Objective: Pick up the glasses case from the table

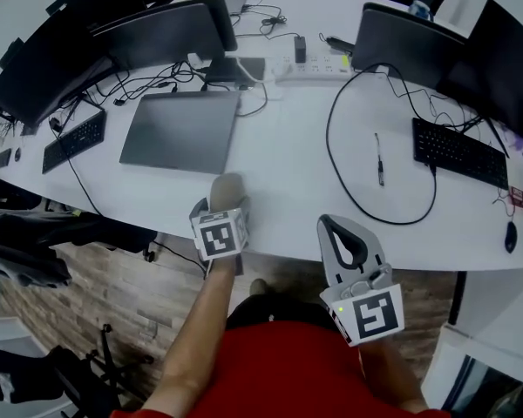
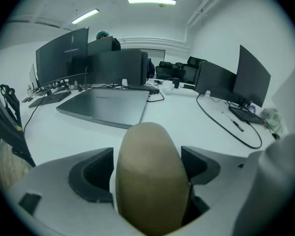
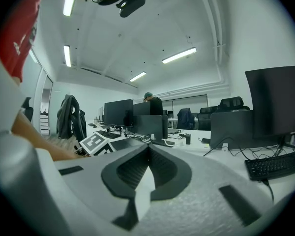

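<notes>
**A:** From the head view, where's the glasses case (image 1: 227, 190)?

**B:** It's lying on the white table (image 1: 279, 177), close to the front edge and near the corner of the closed grey laptop (image 1: 181, 131). The left gripper (image 1: 220, 209) is at the case's near end, tilted downward. Further right a black cable (image 1: 329, 138) makes a loop with a pen (image 1: 379, 159) inside it. Both are well apart from the case.

**A:** And the right gripper (image 1: 338, 233)?

**B:** It's by the table's front edge, to the right of the left one, and it touches nothing.

**A:** What does the left gripper view add?

**B:** The jaws stand wide, with the tan, rounded case between them. A sliver of table shows between the case and the left one of the dark pads (image 2: 96, 173). The other pad sits close against the case's side — I can't tell whether it touches.

**A:** And the right gripper view?

**B:** The jaws are closed, ribbed faces meeting, with nothing between them. The view runs roughly level across the desk — dark monitors (image 3: 119, 113), a keyboard (image 3: 275, 166) at the right, and the left gripper's marker cube (image 3: 95, 141) low on the left.
</notes>
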Demonstrator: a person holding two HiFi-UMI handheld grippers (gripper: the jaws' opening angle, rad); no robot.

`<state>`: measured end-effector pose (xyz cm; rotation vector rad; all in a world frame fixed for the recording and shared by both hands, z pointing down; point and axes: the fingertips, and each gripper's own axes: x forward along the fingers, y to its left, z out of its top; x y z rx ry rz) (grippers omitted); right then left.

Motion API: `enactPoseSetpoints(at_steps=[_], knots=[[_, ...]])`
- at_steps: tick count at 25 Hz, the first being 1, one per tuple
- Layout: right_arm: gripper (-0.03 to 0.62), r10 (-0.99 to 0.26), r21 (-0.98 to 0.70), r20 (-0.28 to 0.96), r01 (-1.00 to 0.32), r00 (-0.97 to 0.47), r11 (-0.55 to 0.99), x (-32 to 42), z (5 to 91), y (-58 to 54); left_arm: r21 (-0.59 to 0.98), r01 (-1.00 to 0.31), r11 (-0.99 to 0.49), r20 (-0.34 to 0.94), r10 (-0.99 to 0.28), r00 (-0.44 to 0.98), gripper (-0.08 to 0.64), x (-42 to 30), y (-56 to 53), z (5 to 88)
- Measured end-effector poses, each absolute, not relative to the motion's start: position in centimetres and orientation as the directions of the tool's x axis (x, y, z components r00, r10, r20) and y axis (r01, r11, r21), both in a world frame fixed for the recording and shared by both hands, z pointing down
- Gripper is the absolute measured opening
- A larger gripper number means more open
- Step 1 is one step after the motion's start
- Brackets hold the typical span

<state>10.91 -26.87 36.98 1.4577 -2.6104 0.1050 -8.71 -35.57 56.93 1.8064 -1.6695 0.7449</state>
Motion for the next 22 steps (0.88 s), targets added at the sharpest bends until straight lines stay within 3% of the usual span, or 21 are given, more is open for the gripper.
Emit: enactPoseSetpoints(at_steps=[13, 22], knots=[[0.005, -0.846, -0.002, 0.184, -0.861, -0.501, 0.509, 9.5, 37.7, -26.6, 0.066, -0.988, -0.141, 0.754, -0.641, 0.142, 0.391, -8.1, -35.7, 58.5], [0.005, -0.868, 0.003, 0.153, -0.878, -0.472, 0.478, 8.9, 36.4, -26.2, 0.16, -0.948, -0.276, 0.589, -0.744, 0.316, 0.391, -7.5, -33.6, 50.2]])
